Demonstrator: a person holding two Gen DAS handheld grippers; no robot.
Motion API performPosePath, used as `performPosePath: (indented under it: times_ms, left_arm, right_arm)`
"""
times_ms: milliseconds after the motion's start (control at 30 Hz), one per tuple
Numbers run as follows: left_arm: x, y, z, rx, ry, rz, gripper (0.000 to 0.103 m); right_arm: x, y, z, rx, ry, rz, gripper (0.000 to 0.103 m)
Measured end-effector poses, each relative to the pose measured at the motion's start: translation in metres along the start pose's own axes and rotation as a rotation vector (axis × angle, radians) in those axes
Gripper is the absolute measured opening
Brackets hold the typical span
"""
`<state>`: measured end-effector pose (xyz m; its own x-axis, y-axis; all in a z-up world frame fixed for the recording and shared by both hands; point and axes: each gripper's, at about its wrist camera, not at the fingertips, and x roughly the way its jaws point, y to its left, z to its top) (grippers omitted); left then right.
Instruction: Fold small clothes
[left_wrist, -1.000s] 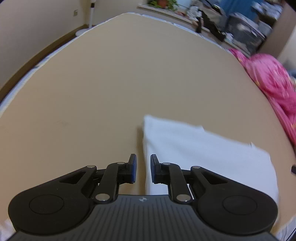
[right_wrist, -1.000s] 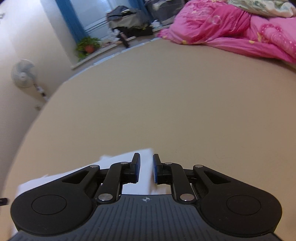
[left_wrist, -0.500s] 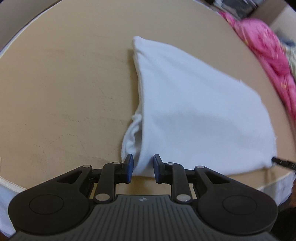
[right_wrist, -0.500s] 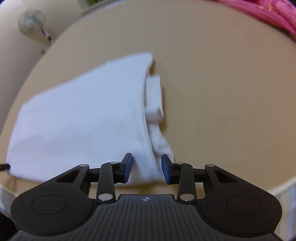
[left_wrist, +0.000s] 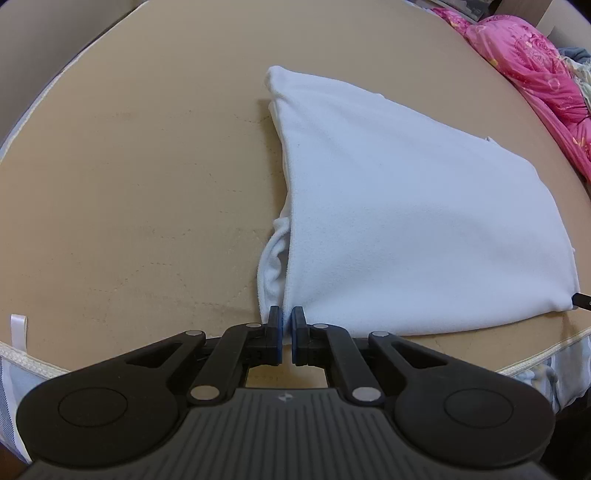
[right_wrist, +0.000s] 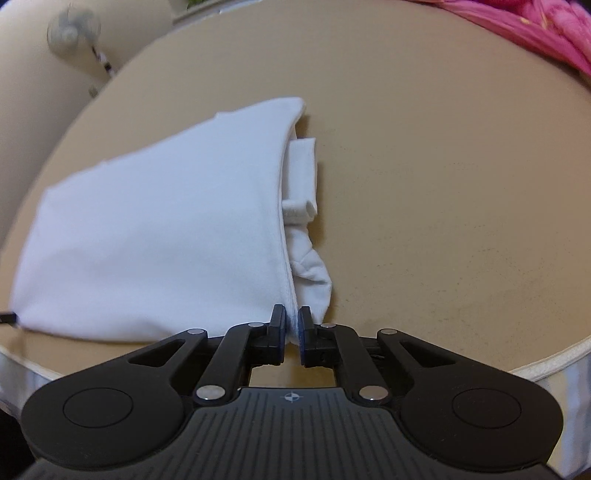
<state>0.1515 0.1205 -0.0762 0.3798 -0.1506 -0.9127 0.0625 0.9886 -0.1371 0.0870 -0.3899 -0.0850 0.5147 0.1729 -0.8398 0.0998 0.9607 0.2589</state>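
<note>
A white folded garment (left_wrist: 406, 206) is lying flat on the tan bed (left_wrist: 129, 177), close to its near edge, with bunched inner layers peeking out along both side folds. The left gripper (left_wrist: 287, 322) is pinching the near left corner, its 2 blue-padded fingers (left_wrist: 275, 326) pressing nearly together on the cloth. The right gripper (right_wrist: 291, 321) is pinching the near right corner, fabric showing between its closed fingers (right_wrist: 306, 325). A pink quilt (left_wrist: 535, 74) is lying heaped at the bed's far side, well apart. A fan (right_wrist: 74, 31) is standing blurred beyond the bed.
</note>
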Motion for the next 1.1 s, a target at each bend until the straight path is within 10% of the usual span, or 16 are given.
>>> performPosePath:
  times_ms: [333, 567, 800, 933, 1100]
  left_arm:
    - [0.001, -0.007, 0.002, -0.001, 0.015, -0.001, 0.005]
    - [0.002, -0.004, 0.004, -0.031, 0.013, -0.010, 0.009]
    - [-0.016, 0.045, 0.012, -0.306, -0.112, -0.104, 0.042]
    - [-0.002, 0.052, 0.017, -0.368, -0.062, -0.169, 0.064]
    - [0.025, 0.046, 0.026, -0.376, 0.012, -0.179, 0.067]
  right_arm:
    - [-0.014, 0.004, 0.011, 0.037, -0.154, -0.011, 0.011]
    - [0.018, 0.015, 0.003, -0.070, 0.009, -0.140, 0.022]
    - [-0.012, 0.011, 0.011, -0.008, -0.178, -0.165, 0.026]
    - [-0.017, 0.008, 0.012, 0.017, -0.204, -0.143, 0.026]
    - [-0.020, 0.007, 0.014, 0.027, -0.220, -0.128, 0.026]
